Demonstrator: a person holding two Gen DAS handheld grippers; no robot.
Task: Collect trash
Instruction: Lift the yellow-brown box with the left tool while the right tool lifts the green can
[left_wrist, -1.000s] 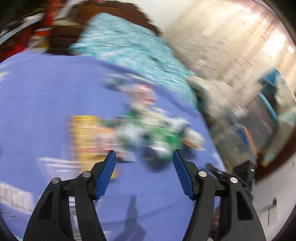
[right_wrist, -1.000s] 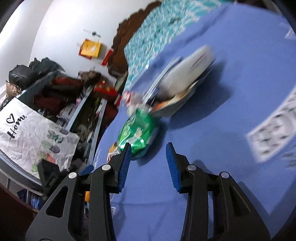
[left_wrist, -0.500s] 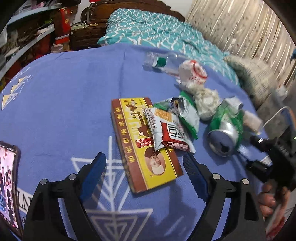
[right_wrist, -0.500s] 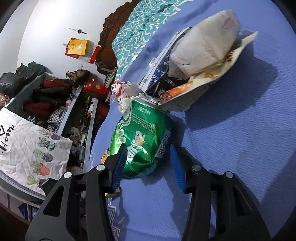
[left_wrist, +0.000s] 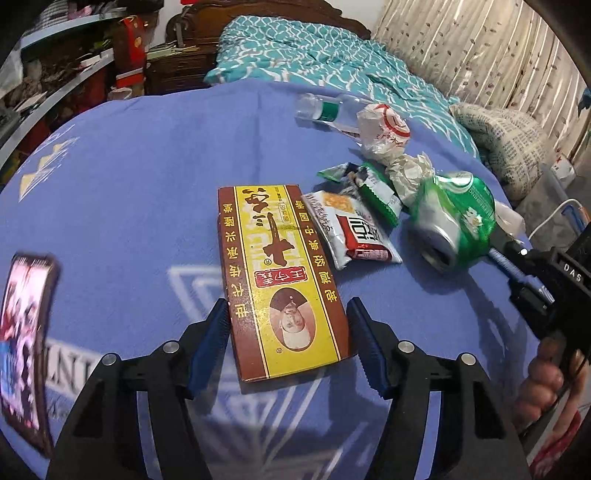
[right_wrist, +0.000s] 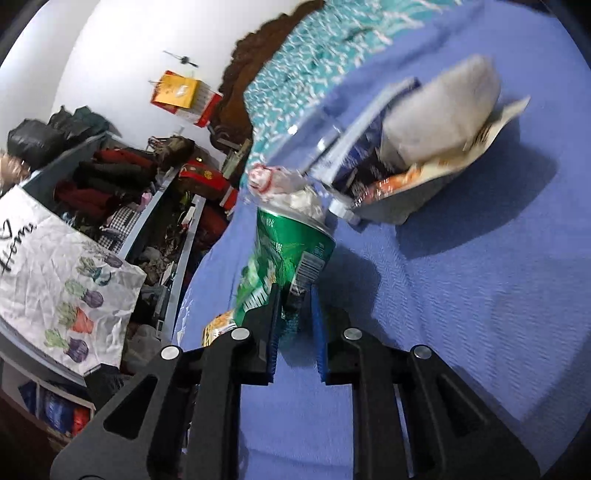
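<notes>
A brown-and-yellow flat box (left_wrist: 273, 258) lies on the blue bed cover (left_wrist: 129, 177). My left gripper (left_wrist: 287, 306) straddles the box's near end. Its jaws are closing, with the pads right beside the box's long edges and the box still flat. A crushed green can (left_wrist: 458, 221) lies to the right of the box. In the right wrist view my right gripper (right_wrist: 295, 299) is closing, its pads pinching the squashed lower part of the can (right_wrist: 284, 251). Snack packets (left_wrist: 354, 229), a crumpled tissue (left_wrist: 410, 170), a red-and-white wrapper (left_wrist: 384, 133) and a clear bottle (left_wrist: 332, 110) lie behind.
A phone (left_wrist: 26, 314) with a lit screen lies at the left edge of the cover. A teal quilt (left_wrist: 314, 55) covers the far end of the bed. Cluttered shelves (right_wrist: 147, 206) run along one side. A person's hand (left_wrist: 543, 376) holds the right gripper's handle.
The left gripper came down and forward, so the box now sits between its narrowed jaws. The right jaws closed onto the green can, which now stands more upright.
</notes>
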